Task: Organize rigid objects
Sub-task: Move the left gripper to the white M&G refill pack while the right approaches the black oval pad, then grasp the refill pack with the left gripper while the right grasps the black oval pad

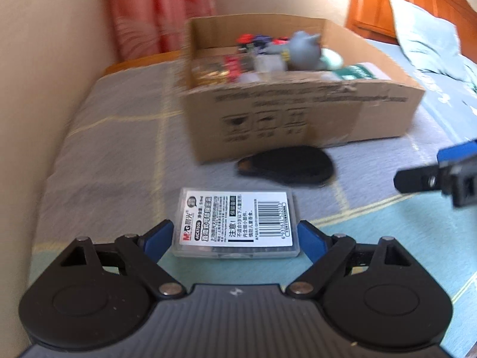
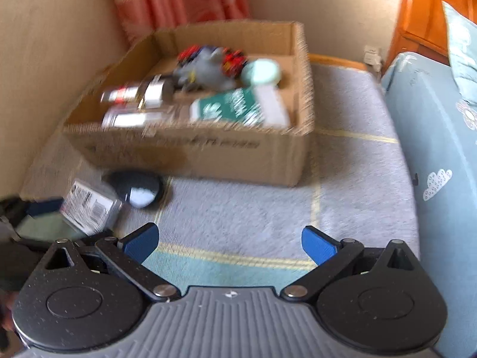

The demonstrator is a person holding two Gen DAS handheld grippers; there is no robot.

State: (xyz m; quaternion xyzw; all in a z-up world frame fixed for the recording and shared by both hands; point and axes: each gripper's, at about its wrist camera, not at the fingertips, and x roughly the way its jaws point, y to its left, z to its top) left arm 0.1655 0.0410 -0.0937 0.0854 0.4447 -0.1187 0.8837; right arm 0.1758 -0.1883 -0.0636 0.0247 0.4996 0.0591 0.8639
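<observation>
My left gripper (image 1: 235,235) is shut on a clear plastic case with a white barcode label (image 1: 237,223), held between its blue fingers above the bed. The case also shows in the right wrist view (image 2: 89,208), tilted, at the far left. A black oval mirror (image 1: 287,164) lies on the blanket against the front of a cardboard box (image 1: 298,119); it also shows in the right wrist view (image 2: 138,191). The box (image 2: 193,155) holds a grey toy (image 2: 205,68), bottles (image 2: 134,95) and a green-and-white packet (image 2: 238,107). My right gripper (image 2: 229,241) is open and empty above the blanket.
A grey-and-teal blanket (image 2: 253,208) covers the bed. A beige wall (image 1: 44,59) runs along the left. A pink curtain (image 1: 149,9) hangs behind the box. A light-blue quilt (image 2: 441,164) and an orange wooden headboard (image 2: 426,9) lie to the right.
</observation>
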